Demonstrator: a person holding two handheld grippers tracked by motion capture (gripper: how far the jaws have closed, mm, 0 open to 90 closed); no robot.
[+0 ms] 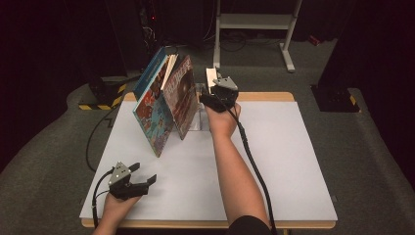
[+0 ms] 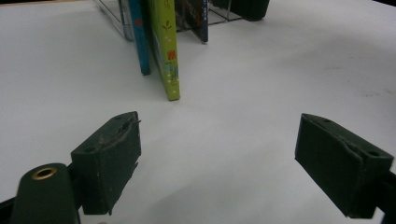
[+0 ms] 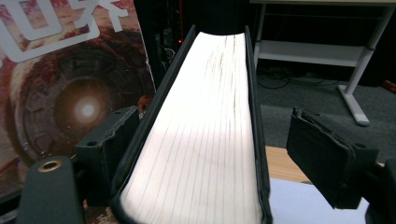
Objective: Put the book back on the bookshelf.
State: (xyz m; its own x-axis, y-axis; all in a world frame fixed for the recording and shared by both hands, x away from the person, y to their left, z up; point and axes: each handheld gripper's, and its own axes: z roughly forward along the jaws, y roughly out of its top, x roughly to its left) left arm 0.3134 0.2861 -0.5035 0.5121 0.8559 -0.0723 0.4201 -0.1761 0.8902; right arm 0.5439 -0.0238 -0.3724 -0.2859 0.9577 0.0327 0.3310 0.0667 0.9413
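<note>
Several books lean to the left in a clear rack [image 1: 199, 121] at the back of the white table [image 1: 288, 161]. They include a blue one [image 1: 149, 73], a colourful one [image 1: 154, 120] and a rust-brown one [image 1: 182, 95]. To their right stands a thick black-covered book [image 1: 211, 77] with its white page edges [image 3: 205, 140] upward. My right gripper [image 1: 214, 84] is open and straddles this thick book [image 3: 215, 119]; the left jaw lies against the cover and the right jaw stands apart. Near the front left edge, my left gripper [image 1: 143, 173] hovers open with nothing between its jaws [image 2: 219, 126].
The left gripper view looks across bare table at the blue spine [image 2: 138, 37] and a yellow-green spine [image 2: 167, 51]. A white metal frame [image 1: 254, 22] stands on the grey carpet behind the table. Black stands with yellow-striped feet [image 1: 100, 100] flank the table.
</note>
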